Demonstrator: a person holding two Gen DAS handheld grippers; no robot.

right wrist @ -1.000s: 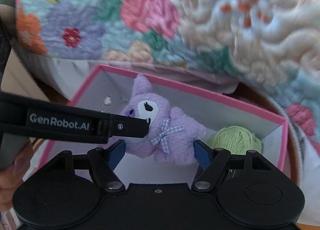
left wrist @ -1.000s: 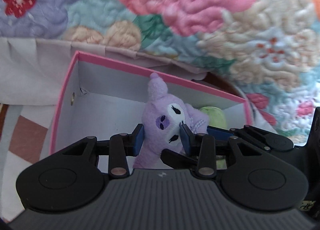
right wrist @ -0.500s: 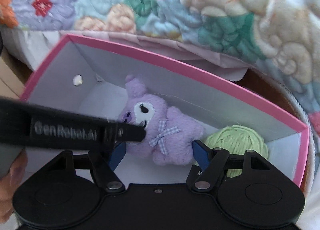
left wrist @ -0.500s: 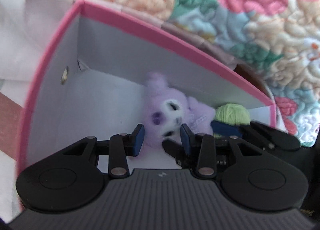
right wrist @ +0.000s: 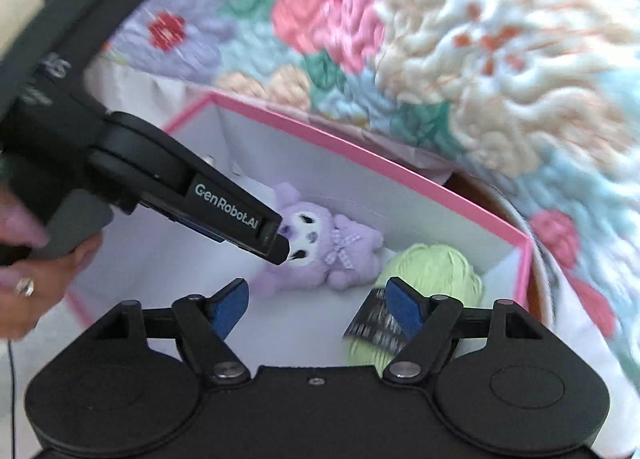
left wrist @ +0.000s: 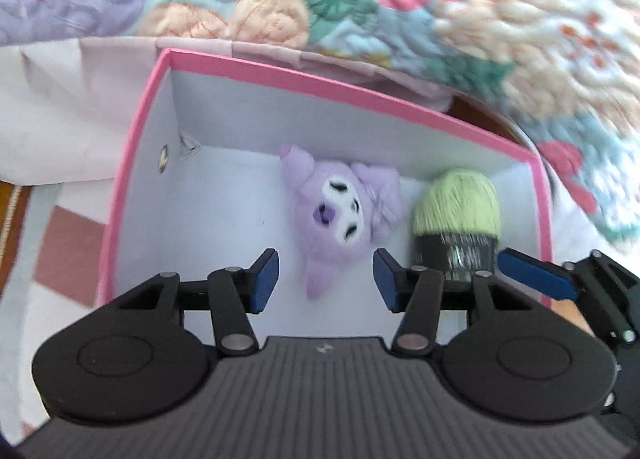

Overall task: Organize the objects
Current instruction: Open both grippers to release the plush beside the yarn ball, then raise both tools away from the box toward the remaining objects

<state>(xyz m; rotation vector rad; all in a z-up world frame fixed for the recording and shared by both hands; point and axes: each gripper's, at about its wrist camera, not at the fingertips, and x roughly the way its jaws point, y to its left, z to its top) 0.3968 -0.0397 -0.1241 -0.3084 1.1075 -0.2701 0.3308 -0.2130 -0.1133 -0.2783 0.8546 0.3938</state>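
Now both tongs hang open and empty over the box.

I see my left tongs (left wrist: pixel 326 279) spread wide, holding nothing, with the plush (left wrist: pixel 340 215) lying loose just beyond the pads on the white floor of the pink-rimmed box (left wrist: pixel 352 93). My right tongs (right wrist: pixel 316 309) gape too, gripping nothing. The plush (right wrist: pixel 320 251) lies against the far wall, the green yarn (left wrist: pixel 458 199) close beside it in the right corner. A flowered quilt (right wrist: pixel 460 39) rises behind the box.
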